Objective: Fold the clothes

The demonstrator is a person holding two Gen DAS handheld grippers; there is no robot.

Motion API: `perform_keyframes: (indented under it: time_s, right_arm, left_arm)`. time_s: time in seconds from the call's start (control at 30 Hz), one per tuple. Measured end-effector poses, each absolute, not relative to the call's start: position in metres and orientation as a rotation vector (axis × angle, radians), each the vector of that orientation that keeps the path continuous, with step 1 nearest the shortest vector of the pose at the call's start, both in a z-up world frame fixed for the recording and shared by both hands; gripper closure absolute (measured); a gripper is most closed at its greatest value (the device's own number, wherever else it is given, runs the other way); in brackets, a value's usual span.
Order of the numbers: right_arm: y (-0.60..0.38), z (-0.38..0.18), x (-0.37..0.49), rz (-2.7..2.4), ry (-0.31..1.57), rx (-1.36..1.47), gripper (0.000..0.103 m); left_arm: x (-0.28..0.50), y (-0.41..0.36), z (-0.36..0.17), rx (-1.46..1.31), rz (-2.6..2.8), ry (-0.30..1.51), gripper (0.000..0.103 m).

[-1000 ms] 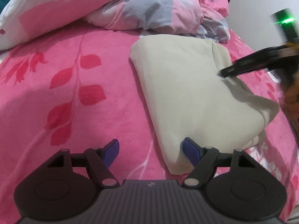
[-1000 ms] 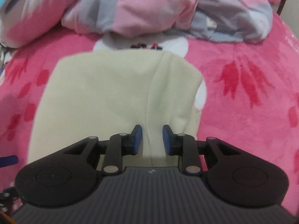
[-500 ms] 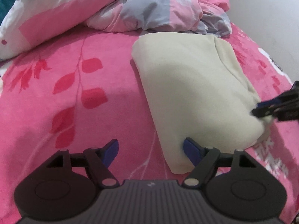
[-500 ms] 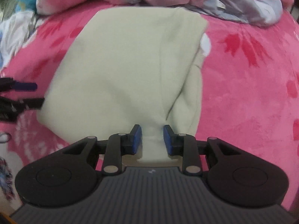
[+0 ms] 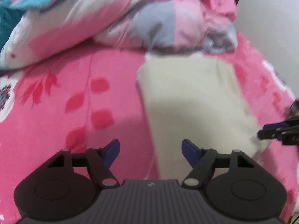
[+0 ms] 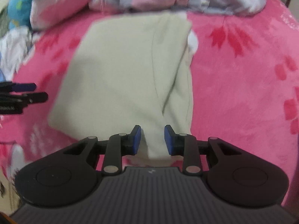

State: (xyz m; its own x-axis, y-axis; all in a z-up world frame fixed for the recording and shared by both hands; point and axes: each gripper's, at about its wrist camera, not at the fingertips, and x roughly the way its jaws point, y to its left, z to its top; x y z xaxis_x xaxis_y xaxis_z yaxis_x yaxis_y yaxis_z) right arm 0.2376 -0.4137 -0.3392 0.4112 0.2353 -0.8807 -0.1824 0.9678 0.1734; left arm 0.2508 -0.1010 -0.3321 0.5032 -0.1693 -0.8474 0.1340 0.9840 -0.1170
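Note:
A folded cream garment (image 5: 192, 102) lies flat on the pink floral blanket (image 5: 65, 93). My left gripper (image 5: 150, 149) is open wide, and the garment's near left edge runs between its fingers without being touched. In the right wrist view the garment (image 6: 127, 65) narrows into a bunched corner held between the blue pads of my right gripper (image 6: 152, 140), with creases running toward the pinch. In the left wrist view, the right gripper (image 5: 265, 132) shows at the garment's near right corner. The left gripper (image 6: 37, 92) shows at the left edge of the right wrist view.
A rumpled pink, grey and white quilt (image 5: 168, 18) and a pillow (image 5: 56, 28) are piled at the head of the bed. A wall (image 5: 271, 18) stands on the right. A blue plush toy (image 6: 18, 5) and white cloth (image 6: 13, 46) lie at the far left.
My right gripper has come down from over the garment to its near right corner and drawn back with the cloth. The left gripper stayed open while its view tilted up slightly.

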Motion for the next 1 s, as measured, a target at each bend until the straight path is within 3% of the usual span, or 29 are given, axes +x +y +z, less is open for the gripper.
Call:
perform_keyframes:
  time_s: [0.07,0.13,0.17,0.27,0.4,0.63,0.7,1.0]
  right_arm:
    - [-0.408,-0.325,0.241,0.247,1.097,0.041,0.071]
    - [-0.398,-0.326,0.250,0.221,1.105,0.020,0.060]
    - [-0.395,-0.334,0.256,0.206,1.131,0.020,0.052]
    - [-0.388,-0.364,0.270,0.163,1.223,0.032,0.044]
    - [-0.392,-0.375,0.280,0.119,1.260,0.050,0.021]
    - [-0.394,-0.375,0.292,0.105,1.327,0.053,0.012]
    - [-0.394,-0.375,0.292,0.097,1.324,0.052,0.001]
    - [-0.400,-0.379,0.287,0.079,1.294,0.068,0.001]
  left_arm:
    - [0.262,-0.110,-0.329,-0.053,-0.200,1.040,0.027]
    - [0.277,-0.128,-0.339,0.001,-0.180,1.121,0.027]
    - [0.280,-0.135,-0.348,0.017,-0.149,1.159,0.027]
    - [0.284,-0.147,-0.370,0.018,-0.062,1.241,0.026]
    - [0.285,-0.140,-0.376,-0.063,-0.008,1.271,0.017]
    - [0.285,-0.142,-0.378,-0.061,0.003,1.279,0.015]
    - [0.285,-0.143,-0.378,-0.052,0.007,1.280,0.015]
    - [0.287,-0.144,-0.378,-0.029,0.007,1.280,0.013]
